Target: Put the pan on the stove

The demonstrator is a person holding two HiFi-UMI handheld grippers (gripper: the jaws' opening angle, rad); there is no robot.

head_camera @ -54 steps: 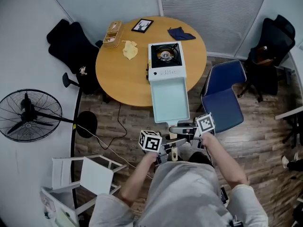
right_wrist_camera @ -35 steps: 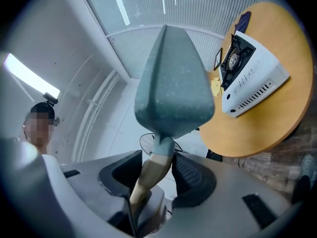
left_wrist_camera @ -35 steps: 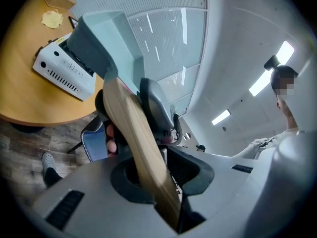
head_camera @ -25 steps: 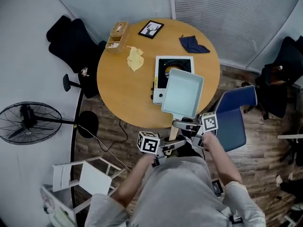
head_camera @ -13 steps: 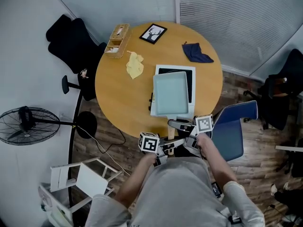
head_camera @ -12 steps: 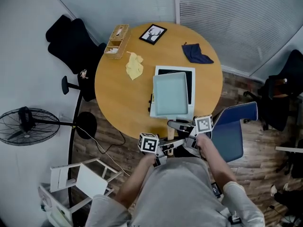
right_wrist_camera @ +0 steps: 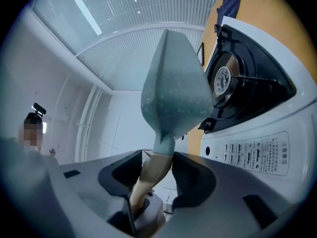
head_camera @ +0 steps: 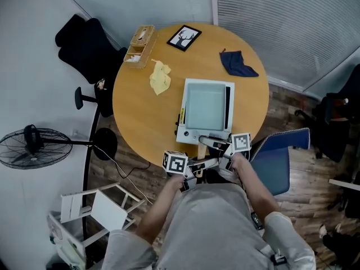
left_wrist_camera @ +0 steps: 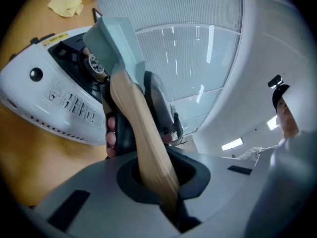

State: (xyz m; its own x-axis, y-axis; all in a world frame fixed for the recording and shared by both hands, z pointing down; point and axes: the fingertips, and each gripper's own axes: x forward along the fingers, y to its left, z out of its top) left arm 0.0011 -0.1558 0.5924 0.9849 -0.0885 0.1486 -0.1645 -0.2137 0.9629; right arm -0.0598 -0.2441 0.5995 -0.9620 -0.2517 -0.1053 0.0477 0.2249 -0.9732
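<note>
A pale teal rectangular pan [head_camera: 205,107] lies over the white portable stove [head_camera: 191,135] on the round wooden table [head_camera: 143,111] and covers the burner. Whether it rests on the burner I cannot tell. Its wooden handle [head_camera: 201,151] points toward me. My left gripper [head_camera: 198,163] is shut on the handle's near end [left_wrist_camera: 141,133]. My right gripper [head_camera: 211,143] is shut on the handle [right_wrist_camera: 151,175] closer to the pan; the wood fills the gap between its jaws. The left gripper view shows the pan [left_wrist_camera: 111,38] above the stove [left_wrist_camera: 54,98]. The right gripper view shows the pan [right_wrist_camera: 173,93] beside the burner [right_wrist_camera: 223,81].
On the table's far side lie a dark blue cloth [head_camera: 239,63], a yellow cloth [head_camera: 160,76], a framed picture [head_camera: 185,37] and a wooden box [head_camera: 138,43]. A blue chair [head_camera: 278,157] stands right of me, a fan [head_camera: 34,145] and a white chair [head_camera: 101,207] to the left.
The pan has travelled from beyond the table's near edge to over the stove and sunk lower. Both grippers went forward with its handle.
</note>
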